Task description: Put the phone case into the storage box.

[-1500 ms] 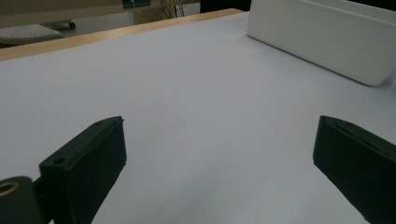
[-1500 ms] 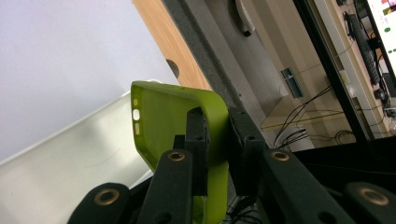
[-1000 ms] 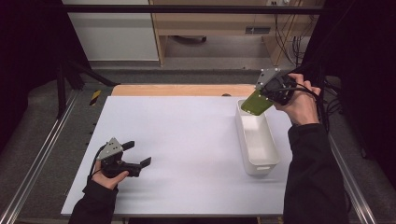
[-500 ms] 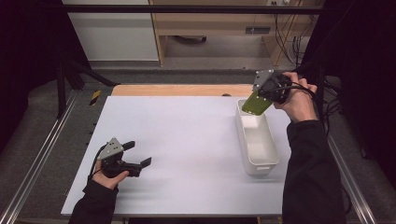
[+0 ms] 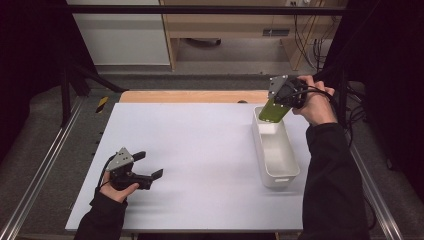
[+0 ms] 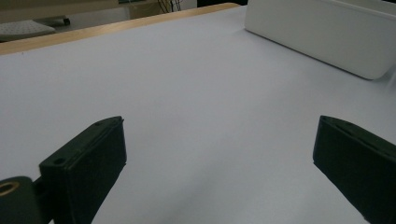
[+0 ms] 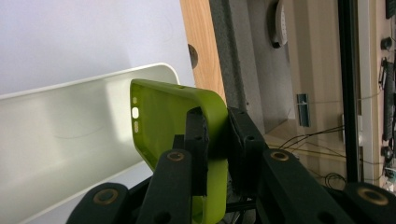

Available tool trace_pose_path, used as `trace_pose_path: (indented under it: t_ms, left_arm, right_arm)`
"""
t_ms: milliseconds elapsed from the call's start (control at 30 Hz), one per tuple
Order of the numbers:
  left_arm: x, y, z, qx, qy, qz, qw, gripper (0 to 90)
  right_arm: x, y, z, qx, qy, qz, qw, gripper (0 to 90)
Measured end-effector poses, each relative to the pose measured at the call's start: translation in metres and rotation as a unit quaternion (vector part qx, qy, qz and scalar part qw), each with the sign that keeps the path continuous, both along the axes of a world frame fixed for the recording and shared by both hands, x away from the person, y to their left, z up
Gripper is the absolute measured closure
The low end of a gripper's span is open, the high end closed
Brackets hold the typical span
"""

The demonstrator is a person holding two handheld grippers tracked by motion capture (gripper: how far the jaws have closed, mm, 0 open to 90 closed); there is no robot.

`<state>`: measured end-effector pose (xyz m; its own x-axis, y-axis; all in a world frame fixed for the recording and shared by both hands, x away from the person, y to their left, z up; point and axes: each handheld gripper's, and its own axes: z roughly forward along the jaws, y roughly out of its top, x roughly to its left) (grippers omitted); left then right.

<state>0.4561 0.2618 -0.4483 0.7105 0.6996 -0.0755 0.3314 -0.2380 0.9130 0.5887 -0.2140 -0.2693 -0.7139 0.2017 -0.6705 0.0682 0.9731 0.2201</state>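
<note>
Through my feed, the person wore long black sleeves (image 5: 330,165) on both arms. Each hand carried a black two-jaw tool: the left gripper (image 5: 150,167) and the right gripper (image 5: 274,106) both bore a grey three-cornered plate on top (black cables trailed from each). Brass-coloured pivot rings dotted the right one's black linkages

The scene holds one lime-green soft plastic phone case (image 5: 273,109) and one long white rectangular plastic bin (image 5: 280,167). There are two black two-jaw handheld grippers: a left gripper (image 5: 150,165) and a right gripper (image 5: 280,103) (each carried by one hand, so two hands in all). They share one white-topped table (image 5: 200,150), with one yellow-and-black object (image 5: 101,103) off its far left corner.
</note>
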Motion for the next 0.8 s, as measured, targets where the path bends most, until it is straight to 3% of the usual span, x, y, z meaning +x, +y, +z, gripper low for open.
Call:
trace_pose_path:
  t_ms: [333,800]
  left_arm:
    - [0.002,0.000,-0.002,0.004,0.004,-0.001,1.0000,2.5]
    - [0.003,0.000,-0.005,0.004,0.008,-0.001,1.0000,2.5]
  right_arm:
    - [0.014,0.005,-0.010,-0.015,0.006,0.038,0.9991,79.6]
    - [0.033,0.007,-0.023,-0.053,0.031,0.056,0.9965,79.6]
